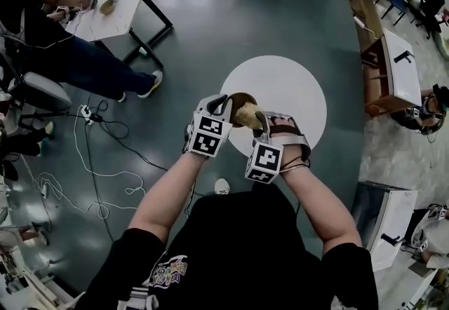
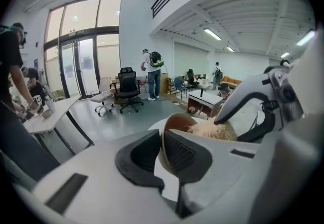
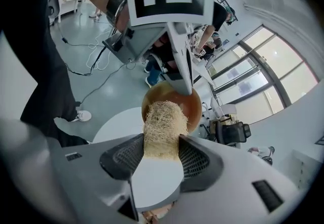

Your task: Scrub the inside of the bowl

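While the bowl (image 1: 240, 99) hangs over the round white counter (image 1: 302, 84), apparently lifted clear of it, its brown inside is turned towards your right hand. In the left gripper view your left claw (image 2: 161, 154) is clenched on the bowl's (image 2: 174, 120) wall at the rim, which stands edge-on between the two dark pads (image 2: 134, 159), one on each face of it.

The pale, fibrous scrubber (image 3: 161, 126) is grasped in your right claw (image 3: 161, 153). Its jaws stand wide because the wad is thick, yet both pads press its sides. The scrubber's long axis runs straight out along the claw, and its far end reaches into the bowl (image 3: 191, 109).

That line is what your coming stroke turns on. Seen from the right claw, the bowl lies dead ahead at 12 o'clock, mouth facing you, with the left claw's jaw coming down onto the rim from 12 o'clock above it. In the head view the left claw (image 1: 223, 104) sits at the bowl's 9 o'clock and the right claw (image 1: 261, 123) at about 5 o'clock, the scrubber (image 1: 248, 116) bridging the gap. Your right hand is the working one, I judge; the left only steadies the bowl.
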Demonstrator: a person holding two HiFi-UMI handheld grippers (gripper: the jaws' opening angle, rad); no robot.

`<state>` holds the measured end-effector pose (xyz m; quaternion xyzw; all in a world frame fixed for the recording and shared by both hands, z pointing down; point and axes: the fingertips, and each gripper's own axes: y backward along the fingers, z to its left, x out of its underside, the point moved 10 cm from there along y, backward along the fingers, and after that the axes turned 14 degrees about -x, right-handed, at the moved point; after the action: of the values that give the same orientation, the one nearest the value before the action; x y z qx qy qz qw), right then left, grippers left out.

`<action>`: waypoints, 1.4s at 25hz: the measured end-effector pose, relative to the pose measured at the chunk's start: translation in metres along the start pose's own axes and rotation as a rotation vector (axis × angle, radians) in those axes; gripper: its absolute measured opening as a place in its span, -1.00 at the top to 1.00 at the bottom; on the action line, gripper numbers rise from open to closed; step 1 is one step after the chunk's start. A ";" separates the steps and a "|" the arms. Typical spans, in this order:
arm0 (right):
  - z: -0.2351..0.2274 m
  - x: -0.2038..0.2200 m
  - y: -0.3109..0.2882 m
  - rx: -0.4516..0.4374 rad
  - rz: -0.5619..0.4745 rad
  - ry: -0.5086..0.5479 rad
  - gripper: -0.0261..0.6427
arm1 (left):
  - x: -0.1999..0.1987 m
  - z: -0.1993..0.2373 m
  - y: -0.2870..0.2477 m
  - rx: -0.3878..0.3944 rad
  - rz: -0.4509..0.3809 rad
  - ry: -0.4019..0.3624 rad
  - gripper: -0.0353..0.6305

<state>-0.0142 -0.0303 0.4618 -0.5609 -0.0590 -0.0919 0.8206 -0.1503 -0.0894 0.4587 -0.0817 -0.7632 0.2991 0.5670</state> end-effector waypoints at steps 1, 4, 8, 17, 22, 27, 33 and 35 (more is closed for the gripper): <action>0.004 -0.002 0.001 0.003 0.004 0.007 0.25 | 0.001 0.000 0.001 0.004 0.012 0.018 0.82; 0.016 -0.008 0.004 0.004 0.005 0.043 0.25 | 0.005 -0.001 0.005 0.017 0.040 0.063 0.81; 0.029 -0.019 0.008 0.015 -0.004 0.093 0.25 | 0.009 -0.005 0.009 0.019 0.055 0.082 0.80; 0.021 -0.025 0.014 0.041 0.017 0.036 0.25 | 0.007 -0.014 0.025 0.023 0.028 0.082 0.82; 0.027 -0.020 0.020 0.045 0.012 0.134 0.25 | 0.006 -0.020 0.030 0.022 0.013 0.055 0.82; 0.035 -0.016 0.022 0.048 0.057 0.256 0.26 | 0.004 -0.027 0.033 0.031 -0.023 -0.062 0.82; 0.034 0.007 0.026 0.063 0.115 0.276 0.26 | -0.006 -0.047 0.038 0.054 -0.066 -0.336 0.82; 0.034 0.014 0.030 0.085 0.122 0.262 0.26 | -0.007 -0.055 0.040 0.056 -0.087 -0.418 0.82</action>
<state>0.0059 0.0105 0.4498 -0.5114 0.0790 -0.1120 0.8484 -0.1066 -0.0406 0.4410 0.0309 -0.8585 0.3059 0.4105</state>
